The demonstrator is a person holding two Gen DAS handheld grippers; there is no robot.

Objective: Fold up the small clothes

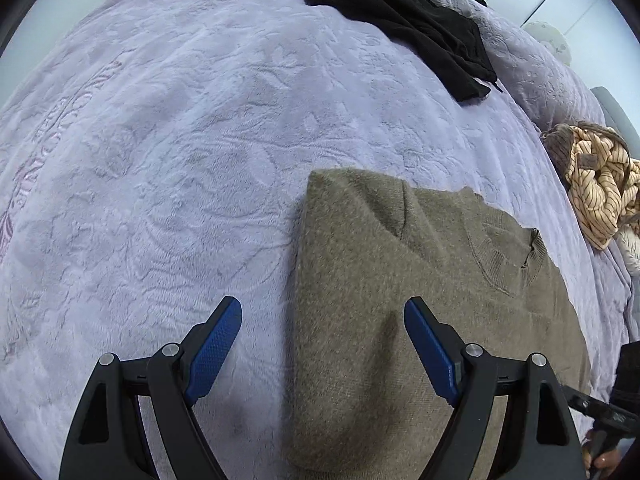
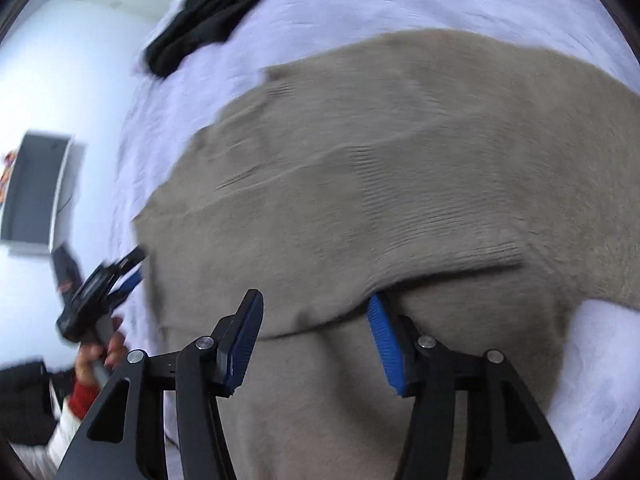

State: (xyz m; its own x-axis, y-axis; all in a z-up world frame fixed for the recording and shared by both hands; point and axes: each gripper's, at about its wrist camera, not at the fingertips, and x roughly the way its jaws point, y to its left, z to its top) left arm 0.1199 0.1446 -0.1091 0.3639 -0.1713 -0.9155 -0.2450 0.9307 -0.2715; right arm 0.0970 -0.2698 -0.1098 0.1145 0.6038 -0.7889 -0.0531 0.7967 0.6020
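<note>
- A brown-olive knitted sweater (image 1: pixel 420 280) lies spread on a bed covered by a pale lilac embossed blanket (image 1: pixel 160 140); one side is already folded in, and its ribbed round neckline faces up on the right in the left wrist view.
- The left gripper (image 1: pixel 323 322) hangs above the sweater's folded left edge, its jaws spread wide and holding nothing; one blue pad sits over the blanket, the other over the knit.
- The right gripper (image 2: pixel 316 320) points down at the same sweater (image 2: pixel 400 152) from the opposite side. Its jaws stand apart; the right-hand finger's tip is tucked under a raised fold of the knit, the other lies clear of it, and the pads do not press on the cloth. This view is smeared with motion blur.
- In the right wrist view, a hand (image 2: pixel 100 356) with a red cuff and white sleeve grips the handle of the other gripper at the bed's edge.
- A crumpled black garment (image 1: pixel 400 20) lies at the far side of the bed, well apart from the sweater.
- A heap of tan striped clothing (image 1: pixel 596 184) sits at the blanket's right edge.
</note>
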